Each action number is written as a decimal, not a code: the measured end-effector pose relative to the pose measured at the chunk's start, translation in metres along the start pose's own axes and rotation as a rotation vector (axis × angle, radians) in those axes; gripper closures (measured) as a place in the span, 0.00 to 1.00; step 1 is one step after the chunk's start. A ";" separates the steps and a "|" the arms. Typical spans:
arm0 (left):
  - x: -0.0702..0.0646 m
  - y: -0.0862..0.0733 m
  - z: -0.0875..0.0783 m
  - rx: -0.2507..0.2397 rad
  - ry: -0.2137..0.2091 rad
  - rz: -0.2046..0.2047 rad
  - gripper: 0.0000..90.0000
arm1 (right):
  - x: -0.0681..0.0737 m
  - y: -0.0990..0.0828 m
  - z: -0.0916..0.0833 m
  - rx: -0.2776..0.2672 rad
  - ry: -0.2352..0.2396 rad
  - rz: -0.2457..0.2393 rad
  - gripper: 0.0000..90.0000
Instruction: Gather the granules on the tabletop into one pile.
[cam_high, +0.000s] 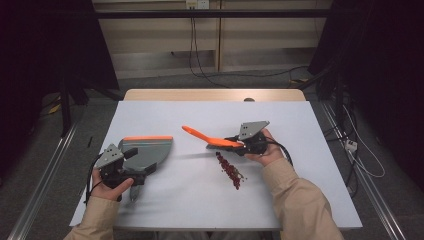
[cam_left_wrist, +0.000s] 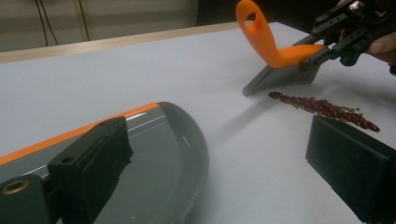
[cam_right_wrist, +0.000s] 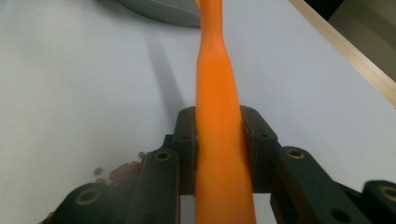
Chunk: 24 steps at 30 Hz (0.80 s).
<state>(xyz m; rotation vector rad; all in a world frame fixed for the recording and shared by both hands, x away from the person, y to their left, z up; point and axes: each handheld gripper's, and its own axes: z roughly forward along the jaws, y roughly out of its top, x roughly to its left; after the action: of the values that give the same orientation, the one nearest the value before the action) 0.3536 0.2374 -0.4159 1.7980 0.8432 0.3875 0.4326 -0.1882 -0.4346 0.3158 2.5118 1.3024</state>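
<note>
My right gripper (cam_high: 236, 145) (cam_right_wrist: 219, 122) is shut on the handle of an orange hand brush (cam_high: 204, 135) (cam_right_wrist: 215, 70). The brush's dark bristles (cam_left_wrist: 280, 77) rest on the white table just beyond a line of red beans (cam_high: 229, 170) (cam_left_wrist: 327, 108) (cam_right_wrist: 122, 171). A grey dustpan with an orange edge (cam_high: 150, 149) (cam_left_wrist: 163, 154) (cam_right_wrist: 163, 9) lies at the left. My left gripper (cam_high: 139, 162) (cam_left_wrist: 217, 140) stands open with its jaws wide apart. One jaw is over the pan and the other is well off its rim, toward the beans.
The white tabletop (cam_high: 175, 115) has a wooden strip (cam_high: 215, 94) along its far edge, with a small object (cam_high: 248, 100) on it. Cables trail on the floor beyond and to the right. Dark stands flank the table.
</note>
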 end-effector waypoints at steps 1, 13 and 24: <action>0.000 0.000 0.000 0.001 0.001 0.001 0.07 | 0.002 0.000 -0.001 0.000 0.000 0.000 0.79; -0.002 0.000 0.000 0.001 0.001 0.005 0.07 | 0.019 -0.003 -0.014 0.008 0.040 -0.019 0.79; -0.003 0.001 0.001 0.002 -0.003 0.011 0.07 | 0.033 -0.002 -0.020 0.005 0.063 -0.040 0.79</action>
<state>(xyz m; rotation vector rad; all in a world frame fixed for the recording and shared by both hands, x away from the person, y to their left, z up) 0.3524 0.2347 -0.4152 1.8053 0.8324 0.3906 0.3945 -0.1940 -0.4307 0.2283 2.5601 1.3103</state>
